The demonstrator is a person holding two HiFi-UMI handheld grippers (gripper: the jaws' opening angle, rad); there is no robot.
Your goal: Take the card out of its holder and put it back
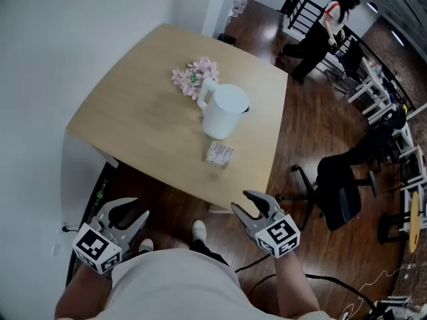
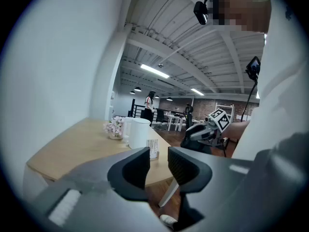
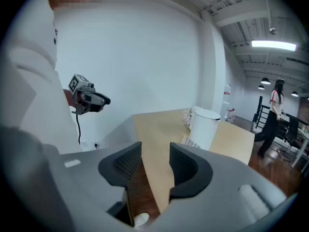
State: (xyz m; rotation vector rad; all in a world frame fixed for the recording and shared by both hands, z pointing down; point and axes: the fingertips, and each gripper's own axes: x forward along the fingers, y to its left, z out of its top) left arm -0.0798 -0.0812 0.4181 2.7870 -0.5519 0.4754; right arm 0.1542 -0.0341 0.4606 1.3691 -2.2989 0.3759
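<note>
Left tool and right tool, both spread empty, hang before table; jug stands behind card holder.

The worktop is pale, matt wood; the floor is dark, glossy wood. The white jug looks smooth. The left hand-held gripper and right hand-held gripper are matt grey plastic.

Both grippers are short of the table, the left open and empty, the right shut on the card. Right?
No. The right gripper view shows the right gripper open and empty; the card is in its holder on the table, by the white jug. The rest holds: the left gripper is open and empty, both short of the table.
</note>
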